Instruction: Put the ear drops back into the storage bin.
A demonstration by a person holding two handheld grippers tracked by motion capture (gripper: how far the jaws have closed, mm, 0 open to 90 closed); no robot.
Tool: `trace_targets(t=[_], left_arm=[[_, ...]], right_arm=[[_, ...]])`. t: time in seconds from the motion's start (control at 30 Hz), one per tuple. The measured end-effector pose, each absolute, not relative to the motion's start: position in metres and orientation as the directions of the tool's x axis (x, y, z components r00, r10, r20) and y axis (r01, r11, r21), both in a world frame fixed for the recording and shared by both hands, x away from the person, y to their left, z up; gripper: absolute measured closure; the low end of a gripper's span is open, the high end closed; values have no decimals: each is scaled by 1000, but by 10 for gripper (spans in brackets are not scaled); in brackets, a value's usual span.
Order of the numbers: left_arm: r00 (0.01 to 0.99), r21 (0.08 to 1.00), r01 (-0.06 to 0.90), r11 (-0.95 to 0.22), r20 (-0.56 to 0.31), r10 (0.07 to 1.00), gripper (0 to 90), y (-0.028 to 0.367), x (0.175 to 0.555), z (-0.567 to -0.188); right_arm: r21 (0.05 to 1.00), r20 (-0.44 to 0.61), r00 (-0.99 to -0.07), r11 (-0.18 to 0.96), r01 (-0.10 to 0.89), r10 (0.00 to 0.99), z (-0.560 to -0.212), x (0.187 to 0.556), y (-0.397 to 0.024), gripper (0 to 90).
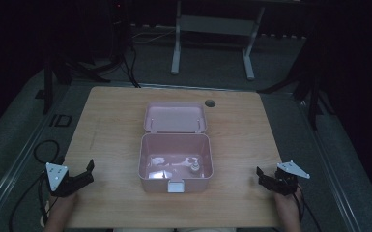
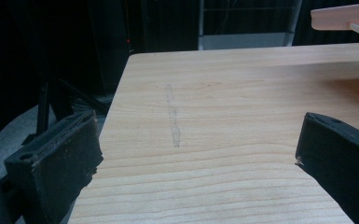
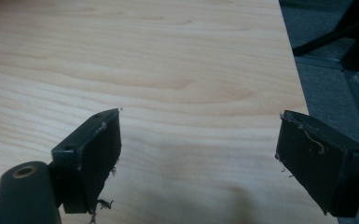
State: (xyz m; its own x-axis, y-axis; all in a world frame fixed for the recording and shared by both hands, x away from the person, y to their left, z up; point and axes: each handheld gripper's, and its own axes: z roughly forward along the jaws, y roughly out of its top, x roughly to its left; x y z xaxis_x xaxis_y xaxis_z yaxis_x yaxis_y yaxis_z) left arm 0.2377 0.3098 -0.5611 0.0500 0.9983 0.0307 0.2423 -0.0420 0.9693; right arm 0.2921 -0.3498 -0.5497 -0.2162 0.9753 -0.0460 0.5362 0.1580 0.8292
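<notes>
An open pink plastic box (image 1: 147, 159) stands at the middle of the wooden table (image 1: 111, 125), its lid (image 1: 175, 117) laid back flat behind it. Small whitish items (image 1: 174, 164) lie on its floor; I cannot tell what they are. My left gripper (image 1: 88, 173) rests near the table's front left corner, open and holding nothing. My right gripper (image 1: 262, 178) rests near the front right corner, also open and holding nothing. In the left gripper view the jaws (image 2: 198, 135) stand wide apart over bare wood, with the box's pink edge (image 2: 340, 18) at top right. The right gripper (image 3: 199, 128) spans bare wood.
A round cable hole (image 1: 209, 103) sits at the table's back edge. A white latch (image 1: 176, 186) hangs on the box's front. Black cables (image 1: 43, 150) loop on the floor at left. A white desk frame (image 1: 212, 43) stands beyond the table. The table's right edge (image 3: 291, 60) is close by.
</notes>
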Motion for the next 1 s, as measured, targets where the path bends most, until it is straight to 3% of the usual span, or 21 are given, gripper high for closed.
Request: trace_targets(t=[0.1,0.37,1.0], left_arm=[[50,969,242,-42,30,998,3,310,238,-561],[48,970,242,-40,30,998,3,310,238,-561],[42,969,245,-39,30,999,3,310,238,-561]], right_arm=[[848,-51,-153,124,516,987,-550,288,-350,137],[860,-39,-103,86,504,994,-550,284,-356,138],[860,-20,-85,60,507,996,-552,285,-360,139]])
